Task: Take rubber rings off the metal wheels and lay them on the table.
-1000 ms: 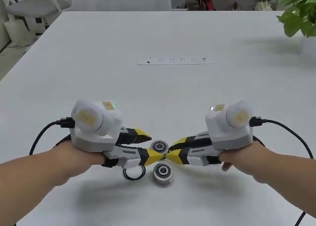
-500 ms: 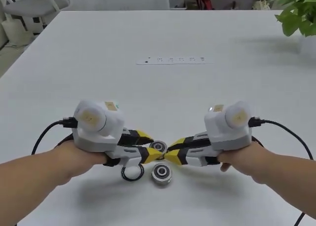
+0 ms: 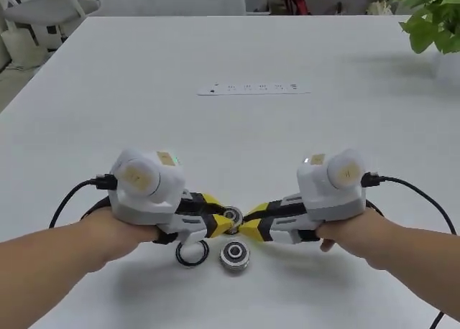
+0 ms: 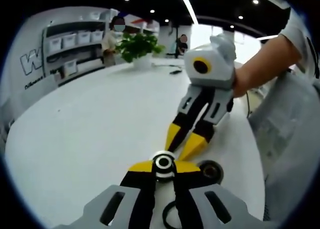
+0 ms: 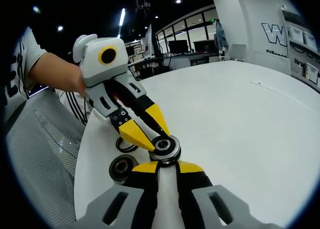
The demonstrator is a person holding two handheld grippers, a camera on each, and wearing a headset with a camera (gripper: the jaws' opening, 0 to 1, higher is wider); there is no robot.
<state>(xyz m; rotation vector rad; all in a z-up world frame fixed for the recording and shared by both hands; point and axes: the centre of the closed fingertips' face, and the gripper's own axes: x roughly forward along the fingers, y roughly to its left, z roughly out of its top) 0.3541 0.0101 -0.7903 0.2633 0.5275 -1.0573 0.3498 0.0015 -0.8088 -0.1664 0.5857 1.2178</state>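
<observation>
A small metal wheel (image 3: 231,217) with a black rubber ring on its rim sits between the yellow tips of my left gripper (image 3: 224,220), which is shut on it. The left gripper view has the same wheel (image 4: 164,163) at the jaw tips. My right gripper (image 3: 246,224) comes in from the right, shut, its tips touching the wheel's rim (image 5: 166,146); I cannot tell whether they pinch the ring. A second wheel (image 3: 235,253) lies on the white table just in front. One loose rubber ring (image 3: 192,253) lies flat under the left gripper.
A flush socket strip (image 3: 251,89) is set in the table (image 3: 230,142) farther back. A green plant (image 3: 431,16) stands at the far right corner and a chair (image 3: 50,6) beyond the far left edge. Black cables trail back from both grippers.
My left gripper has slid right and its jaws, open a second ago, have closed on the wheel. The right gripper has hardly moved.
</observation>
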